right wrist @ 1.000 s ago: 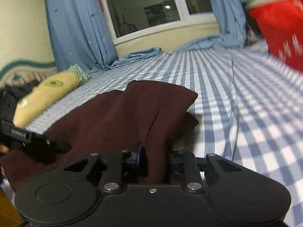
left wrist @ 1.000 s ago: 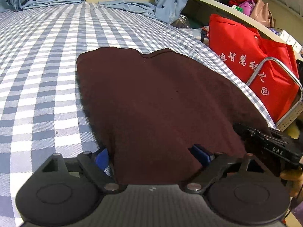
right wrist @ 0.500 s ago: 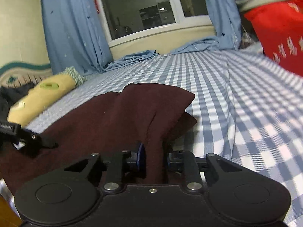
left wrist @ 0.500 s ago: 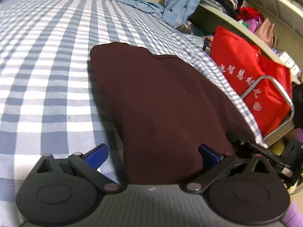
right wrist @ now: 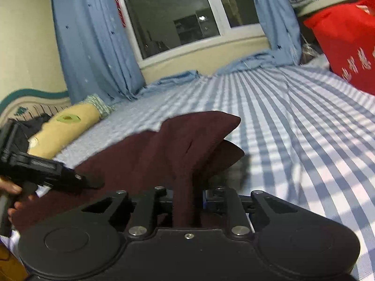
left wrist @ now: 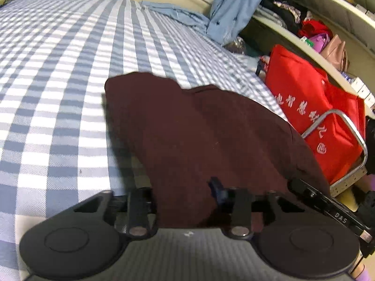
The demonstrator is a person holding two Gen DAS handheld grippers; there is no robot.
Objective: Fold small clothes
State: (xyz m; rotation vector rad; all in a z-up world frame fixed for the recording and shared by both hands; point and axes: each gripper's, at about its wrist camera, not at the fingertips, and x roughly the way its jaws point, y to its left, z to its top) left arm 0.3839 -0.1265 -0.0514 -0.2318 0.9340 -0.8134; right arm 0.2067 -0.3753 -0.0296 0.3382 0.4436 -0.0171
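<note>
Each camera sits just behind its own gripper and looks forward and down along the fingers, close over the checked bed [left wrist: 58, 75]. The left one faces the red bag [left wrist: 311, 107] and shelves ahead to its right; the right one faces the window [right wrist: 178, 11] and curtains. Both share the dark red garment [left wrist: 199, 135] directly ahead, and each catches the other gripper at its edge.

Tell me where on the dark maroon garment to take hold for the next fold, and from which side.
Grip the dark maroon garment along its near hem, coming in low from the bed's near edge: there the cloth is thin and free. The left gripper, whose jaws have just been closing, and the right gripper already pinch it there, probably ready to carry that edge toward the far end.
</note>
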